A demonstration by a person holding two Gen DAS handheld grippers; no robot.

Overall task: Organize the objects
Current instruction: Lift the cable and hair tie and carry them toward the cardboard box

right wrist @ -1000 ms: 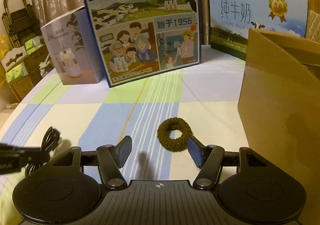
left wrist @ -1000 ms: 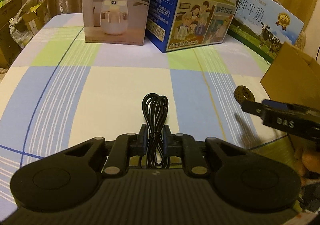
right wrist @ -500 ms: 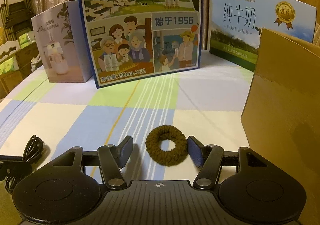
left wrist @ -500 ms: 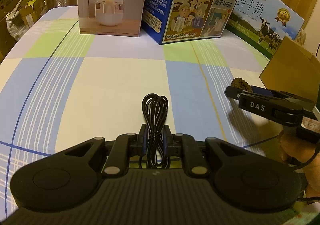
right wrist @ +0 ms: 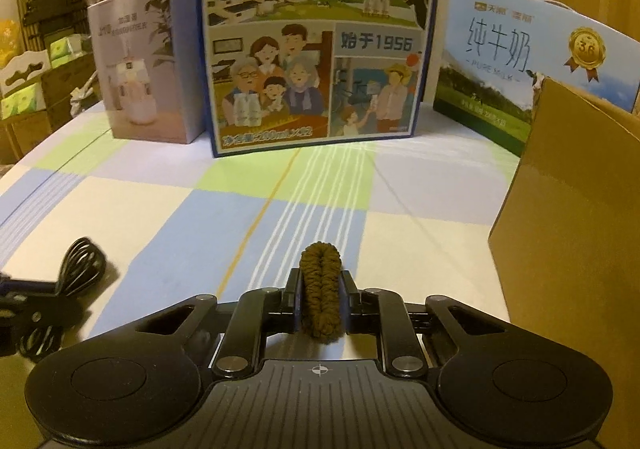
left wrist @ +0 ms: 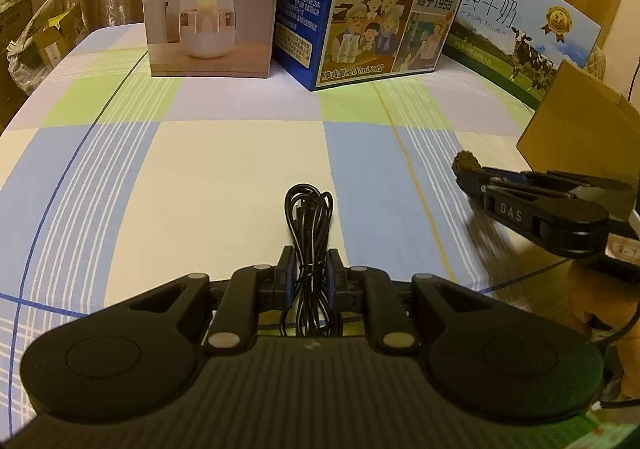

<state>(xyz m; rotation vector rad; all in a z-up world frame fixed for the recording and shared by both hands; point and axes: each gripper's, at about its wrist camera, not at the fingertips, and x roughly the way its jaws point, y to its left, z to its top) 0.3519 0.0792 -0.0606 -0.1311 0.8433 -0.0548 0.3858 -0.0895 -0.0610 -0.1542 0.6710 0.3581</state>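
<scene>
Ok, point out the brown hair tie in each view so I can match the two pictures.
Left wrist view: the brown hair tie pokes out at the right edge, at the tip of the right gripper.
Right wrist view: bottom centre, squeezed flat between the jaws.
Shared landmark: the blue milk carton with the family picture.

I'm losing the cable bundle point(left wrist: 309, 245)'s lower loops under my left gripper body; the tall milk carton point(right wrist: 316, 37)'s top is cut off; the brown cardboard box point(right wrist: 576, 249) runs past the right edge.
</scene>
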